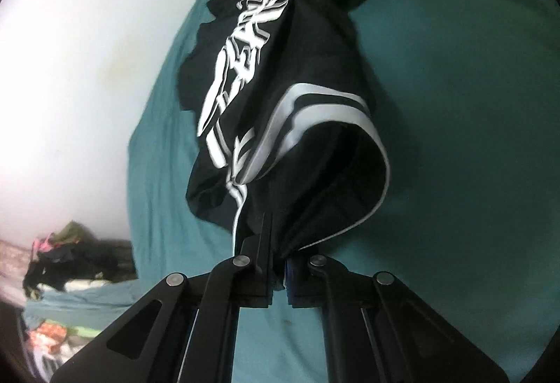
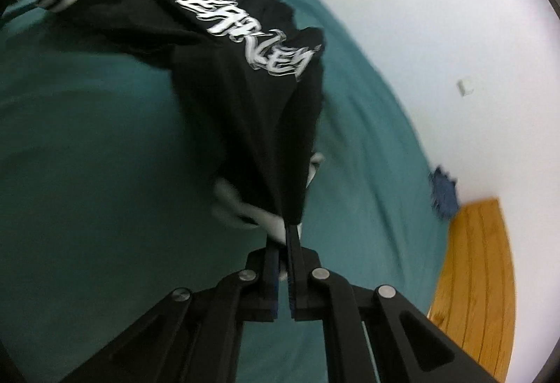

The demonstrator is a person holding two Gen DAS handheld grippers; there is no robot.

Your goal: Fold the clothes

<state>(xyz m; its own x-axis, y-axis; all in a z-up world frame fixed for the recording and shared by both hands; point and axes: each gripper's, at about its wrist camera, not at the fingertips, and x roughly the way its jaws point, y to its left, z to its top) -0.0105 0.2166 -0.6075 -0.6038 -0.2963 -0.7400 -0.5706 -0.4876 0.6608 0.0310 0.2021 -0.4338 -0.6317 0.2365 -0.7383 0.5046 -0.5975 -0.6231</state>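
Fabric is pinched tight in both your left gripper (image 1: 276, 243) and right gripper (image 2: 285, 236), lifting the black shirt (image 1: 280, 75) off the teal bedsheet (image 1: 455, 138) so it spreads for folding.

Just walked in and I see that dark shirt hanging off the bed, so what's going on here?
A person is folding clothes with a handheld gripper in each hand. Both the left gripper and the right gripper are shut on the black T-shirt with white lettering, pinching its edges and holding it stretched above the teal bedsheet. No fold is laid down yet. More clothes lie piled at the bed's edge.
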